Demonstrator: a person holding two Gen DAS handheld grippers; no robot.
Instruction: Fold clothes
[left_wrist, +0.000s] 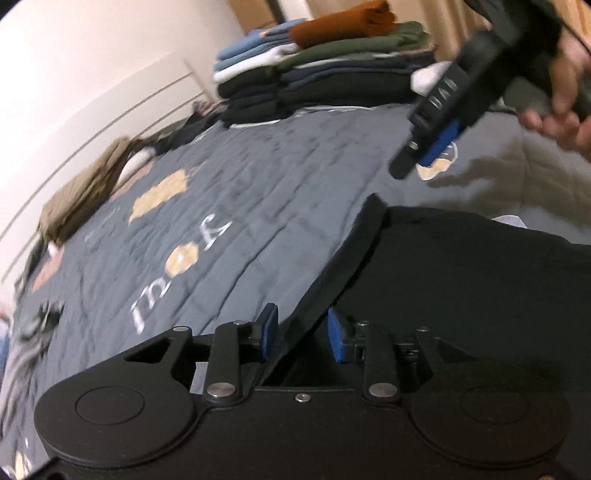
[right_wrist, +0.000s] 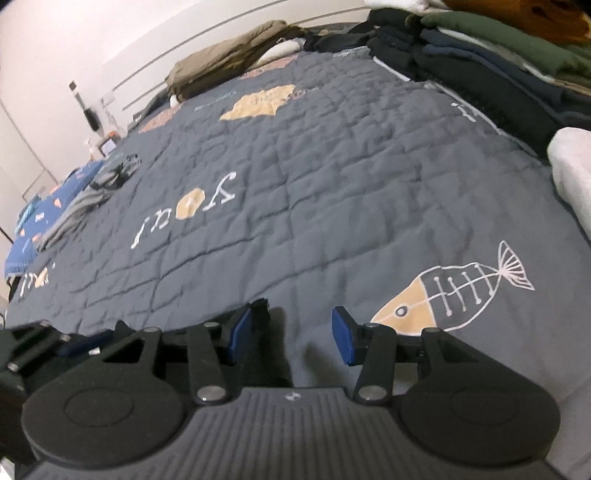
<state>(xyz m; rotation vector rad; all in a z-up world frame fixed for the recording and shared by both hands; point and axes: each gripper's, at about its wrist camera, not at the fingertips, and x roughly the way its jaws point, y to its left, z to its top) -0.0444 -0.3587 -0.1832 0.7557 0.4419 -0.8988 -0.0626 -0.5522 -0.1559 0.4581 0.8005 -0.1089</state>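
Observation:
A black garment (left_wrist: 461, 295) lies on the grey quilt (left_wrist: 240, 206) and fills the lower right of the left wrist view. Its raised left edge runs between the blue pads (left_wrist: 267, 330) of my left gripper (left_wrist: 302, 332), which stand apart, so it is open around that edge. My right gripper (left_wrist: 415, 162), held by a hand (left_wrist: 561, 92), hovers above the quilt beyond the garment's far corner. In the right wrist view the right gripper (right_wrist: 291, 336) is open over bare quilt (right_wrist: 332, 177) with nothing between its fingers.
A tall stack of folded clothes (left_wrist: 325, 62) stands at the far side of the bed (right_wrist: 498, 48). An olive garment (right_wrist: 229, 62) lies by the wall, a crumpled grey garment (right_wrist: 96, 188) and a blue cloth (right_wrist: 48, 206) at the left edge, and a white item (right_wrist: 572, 166) at the right.

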